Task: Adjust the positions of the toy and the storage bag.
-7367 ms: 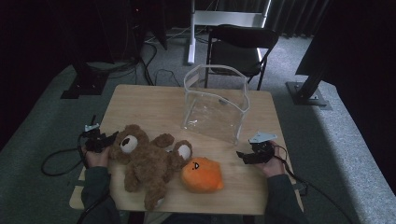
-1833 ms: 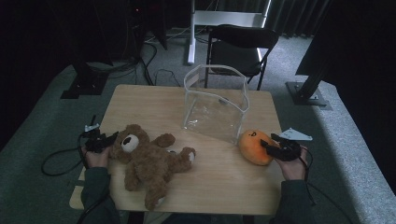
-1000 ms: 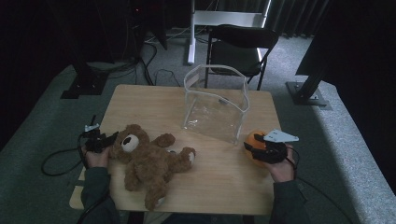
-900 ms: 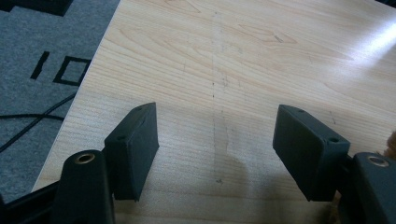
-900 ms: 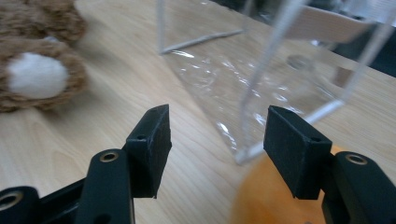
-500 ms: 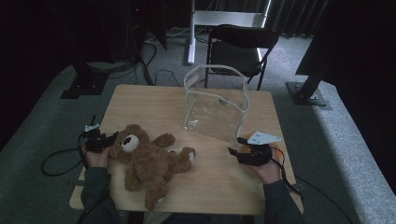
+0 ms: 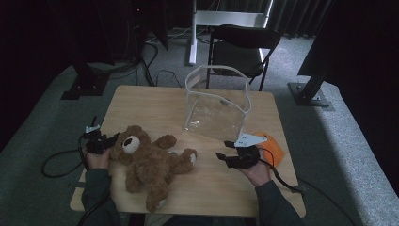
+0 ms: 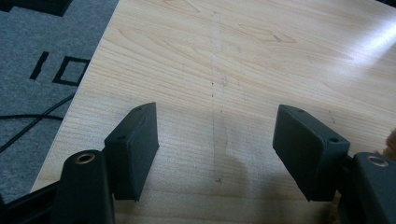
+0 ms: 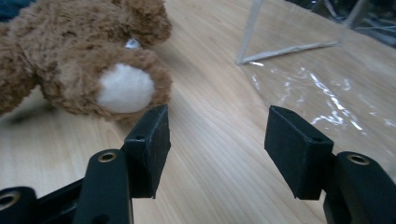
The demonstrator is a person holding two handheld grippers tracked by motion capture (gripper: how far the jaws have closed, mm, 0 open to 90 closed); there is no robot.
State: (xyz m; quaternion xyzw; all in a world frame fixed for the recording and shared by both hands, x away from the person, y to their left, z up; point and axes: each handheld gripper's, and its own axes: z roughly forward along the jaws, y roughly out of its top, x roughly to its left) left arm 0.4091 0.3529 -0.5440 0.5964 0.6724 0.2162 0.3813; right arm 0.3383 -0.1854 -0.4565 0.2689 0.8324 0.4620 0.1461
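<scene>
Left gripper [image 7: 109, 140] spread, gripping nothing, near table [image 7: 141, 101] left edge beside teddy bear [image 7: 150, 162]. Right gripper [image 7: 225, 150] spread, nothing between jaws, over bare wood between bear paw and clear plastic bag [image 7: 217, 106]. Orange plush [image 7: 273, 150] near right edge. Bag contents unclear.

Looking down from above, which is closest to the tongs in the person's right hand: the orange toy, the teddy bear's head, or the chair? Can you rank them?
From the right tongs in the high view:
1. Orange toy, just behind the hand, near the table's right edge.
2. Teddy bear's head, across the table to the left, beside the left tongs.
3. Chair, on the floor beyond the table's far edge.
</scene>
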